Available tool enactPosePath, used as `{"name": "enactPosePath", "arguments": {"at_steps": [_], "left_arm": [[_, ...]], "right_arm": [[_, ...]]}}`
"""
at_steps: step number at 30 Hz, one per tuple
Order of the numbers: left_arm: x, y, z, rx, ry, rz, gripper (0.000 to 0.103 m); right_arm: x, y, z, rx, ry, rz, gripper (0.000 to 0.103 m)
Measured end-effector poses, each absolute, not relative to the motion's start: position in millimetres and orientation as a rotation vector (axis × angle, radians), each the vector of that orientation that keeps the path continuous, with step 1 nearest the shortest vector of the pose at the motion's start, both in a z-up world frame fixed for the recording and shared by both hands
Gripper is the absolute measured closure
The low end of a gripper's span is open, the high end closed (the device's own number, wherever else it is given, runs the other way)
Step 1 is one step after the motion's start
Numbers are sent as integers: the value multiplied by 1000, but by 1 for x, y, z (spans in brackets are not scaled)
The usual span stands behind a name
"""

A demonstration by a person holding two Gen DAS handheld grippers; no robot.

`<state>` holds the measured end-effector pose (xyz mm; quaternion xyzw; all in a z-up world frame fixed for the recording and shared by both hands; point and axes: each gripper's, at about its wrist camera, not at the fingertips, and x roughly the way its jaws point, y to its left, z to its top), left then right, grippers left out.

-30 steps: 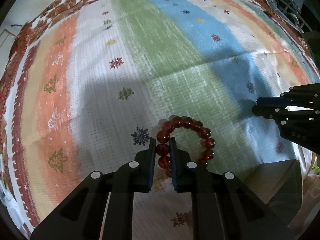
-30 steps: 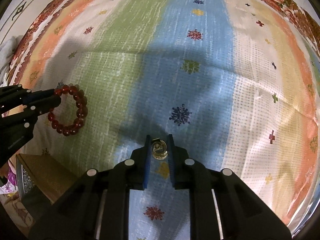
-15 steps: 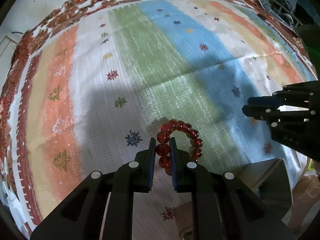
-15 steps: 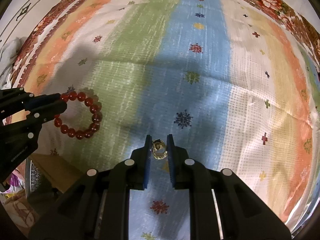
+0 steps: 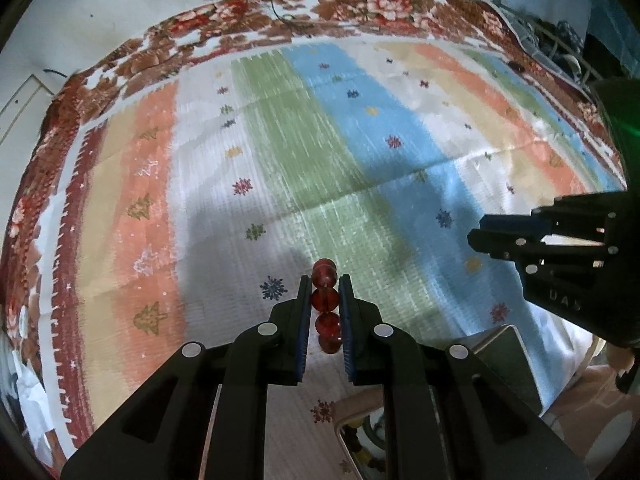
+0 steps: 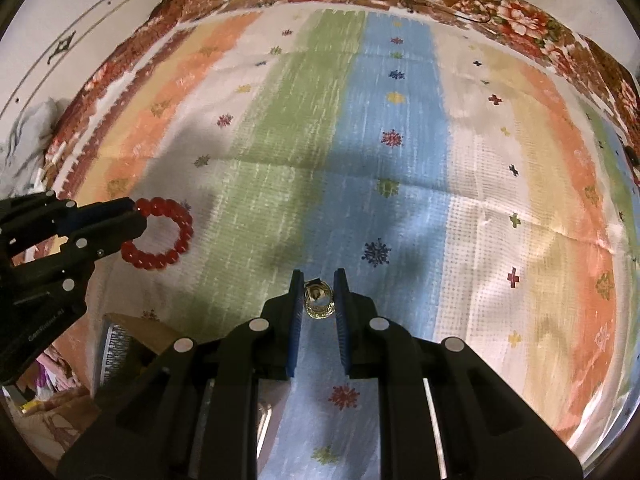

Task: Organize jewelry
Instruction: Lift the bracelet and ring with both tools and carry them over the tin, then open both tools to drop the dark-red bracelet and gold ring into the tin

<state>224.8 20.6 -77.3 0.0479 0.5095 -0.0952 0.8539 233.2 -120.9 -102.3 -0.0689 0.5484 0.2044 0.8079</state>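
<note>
The left gripper (image 5: 325, 280) was pinching a chunky red bead bracelet (image 6: 160, 238) above the striped cloth (image 5: 360, 160), the right gripper (image 6: 318, 280) squeezed a small gold ring (image 6: 319, 300), and the near box (image 5: 508, 360) looked too hidden to tell its contents.

Striped cloth (image 5: 280, 152) ahead wide and bare, free passage for either gripper. Box (image 5: 508, 356) at near edge, between and below grippers, only obstacle. Clutter (image 5: 560, 44) beyond far right corner.

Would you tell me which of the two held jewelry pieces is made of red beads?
The bracelet in the left gripper; the right gripper holds a small gold ring.
</note>
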Motion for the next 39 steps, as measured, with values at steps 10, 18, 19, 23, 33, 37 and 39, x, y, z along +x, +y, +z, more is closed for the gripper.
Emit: {"name": "enactPosePath", "arguments": {"at_steps": [10,18,19,23,33,37,39], "left_arm": [[202,22,-48,76,1003,-206,90],[180,21,-34,63,958,-209,90],[176,21,-32,62,953,-209,90],[159,18,-24,62,923,-214,90],[120,11,-15,67,883,-227,90],[106,9,-16,58,878,-231,90],[102,7,-19,58,882,-233,90]], "right_arm": [[210,-118,-70,-99,1111,471,86],[193,-115,-60,-97,1095,491,87],[191,-115,-59,-97,1093,491,87],[180,-118,-58,-93,1091,499,86],[146,-125,-52,-96,1075,538,86],[131,-128,-52,-90,1074,559,86],[127,-129,-52,-84,1075,564,86]]}}
